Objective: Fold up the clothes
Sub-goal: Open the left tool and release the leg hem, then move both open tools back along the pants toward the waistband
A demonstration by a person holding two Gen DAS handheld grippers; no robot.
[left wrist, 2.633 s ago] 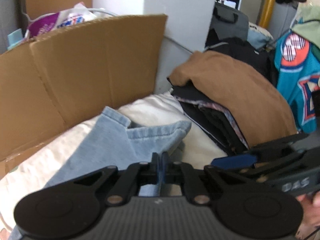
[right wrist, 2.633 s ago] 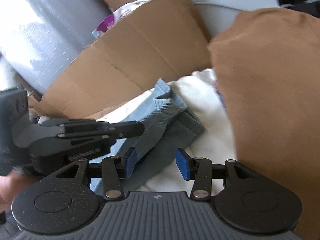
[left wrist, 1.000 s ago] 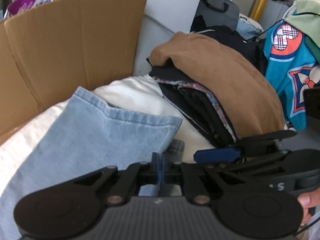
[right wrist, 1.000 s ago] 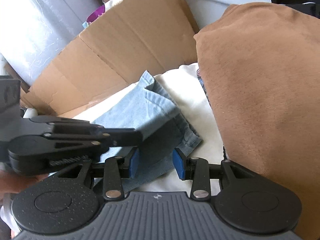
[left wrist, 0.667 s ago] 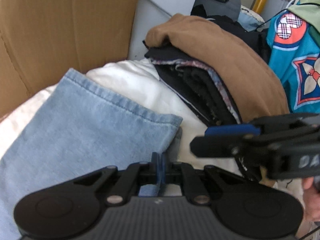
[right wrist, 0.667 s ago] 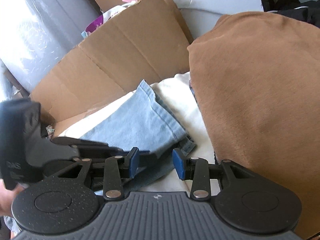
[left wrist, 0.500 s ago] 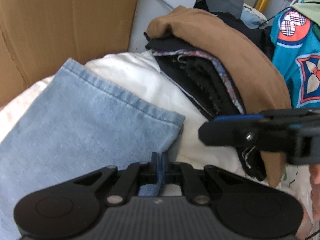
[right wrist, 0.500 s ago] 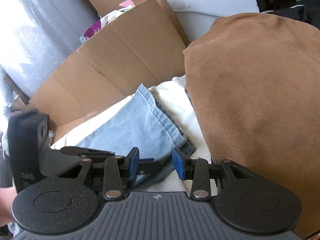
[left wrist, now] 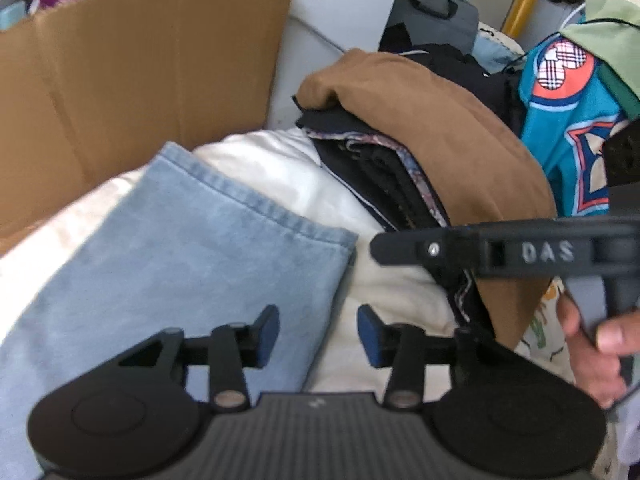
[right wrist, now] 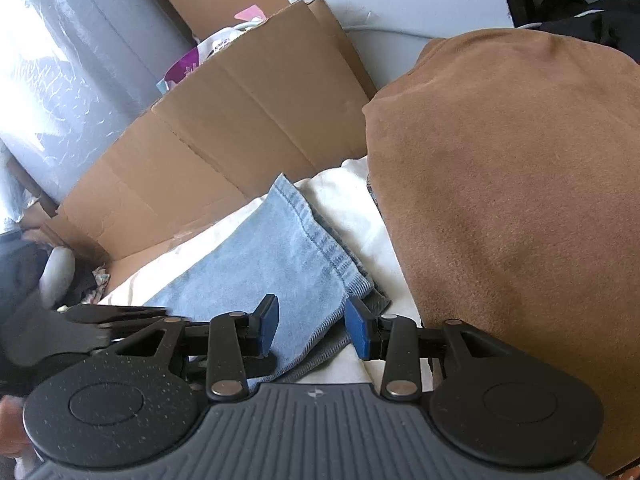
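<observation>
Light blue jeans (left wrist: 180, 264) cut off by the left and lower edges in the left wrist view, near end hidden behind the left gripper (left wrist: 318, 330) body. Folded dark garments (left wrist: 376, 168) mostly covered by the brown cloth (right wrist: 512, 200), only layered edges showing. Left gripper blurred at far left of the right wrist view; right gripper (right wrist: 311, 322) seen edge-on from the left wrist view, fingertips not distinguishable there.
</observation>
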